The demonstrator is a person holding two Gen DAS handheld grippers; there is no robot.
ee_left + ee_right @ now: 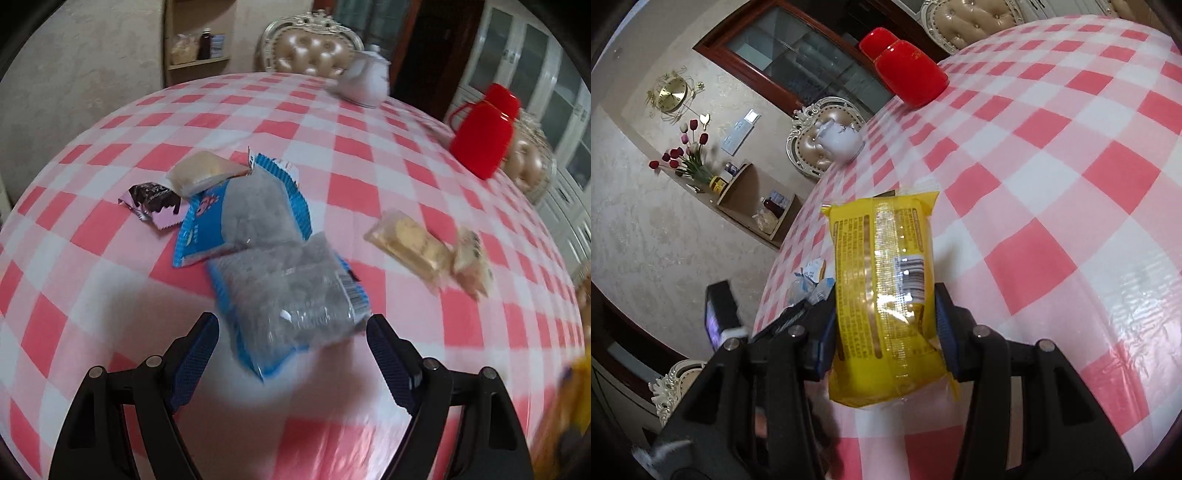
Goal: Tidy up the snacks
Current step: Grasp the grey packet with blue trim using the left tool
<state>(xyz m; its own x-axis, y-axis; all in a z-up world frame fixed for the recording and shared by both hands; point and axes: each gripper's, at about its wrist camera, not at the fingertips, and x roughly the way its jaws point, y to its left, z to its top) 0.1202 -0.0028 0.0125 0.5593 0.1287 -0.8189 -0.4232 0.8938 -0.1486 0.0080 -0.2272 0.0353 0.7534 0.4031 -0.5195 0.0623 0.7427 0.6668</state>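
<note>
Right gripper [884,332]: we find it clamped on the yellow snack pack [886,295], held above the checked tablecloth [1071,184].
Left gripper [293,339]: we find it spread wide, empty, over the near blue-edged packet [288,299].
Beyond: second blue packet [243,214], biscuit packs [410,243].
Far edge: red flask [484,136], white teapot [365,81].

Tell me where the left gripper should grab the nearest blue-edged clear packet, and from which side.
Grip the nearest packet across its short width, at the near end, coming from above. It lies flat on the tablecloth, its far end against the other blue packet. The left gripper is open, jaws either side of that end.
</note>
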